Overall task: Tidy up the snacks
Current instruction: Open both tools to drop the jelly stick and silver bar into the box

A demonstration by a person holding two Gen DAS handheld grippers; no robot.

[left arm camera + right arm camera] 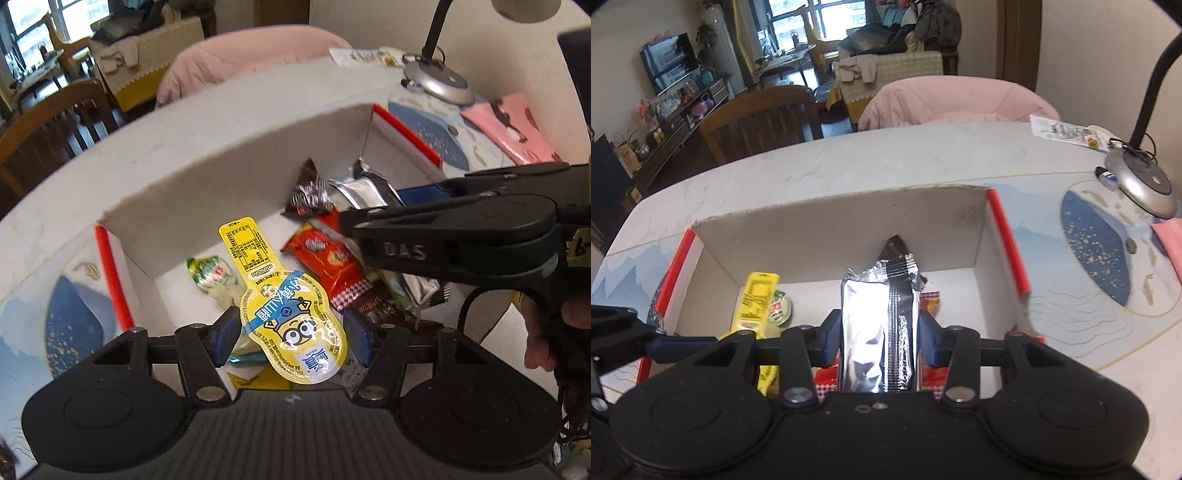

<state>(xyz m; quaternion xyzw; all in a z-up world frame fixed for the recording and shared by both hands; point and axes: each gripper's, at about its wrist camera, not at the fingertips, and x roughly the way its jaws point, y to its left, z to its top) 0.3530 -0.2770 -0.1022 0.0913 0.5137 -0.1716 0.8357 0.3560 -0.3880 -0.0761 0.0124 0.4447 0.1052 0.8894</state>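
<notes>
Both grippers grip over the cardboard box (798,236) — left gripper (291,332) pinching a yellow Minions pouch (295,325), right gripper (879,338) a silver packet (877,332); crowded together, they might collide.

Box (849,225) open at top; we see entry from above only, its cardboard walls closing all four sides. Far right corner of the floor bare (960,295): room to pass there. Left half crowded by the yellow pouch (291,325) and green packet (210,273). Middle heaped with the red packet (332,266) and brown wrapper (308,195). Silver pack (877,332) stands upright over the middle. Right gripper (417,206) reaches across the box's right side, blocking it. Lamp base (1141,184) sits on the table well right of the box.
</notes>
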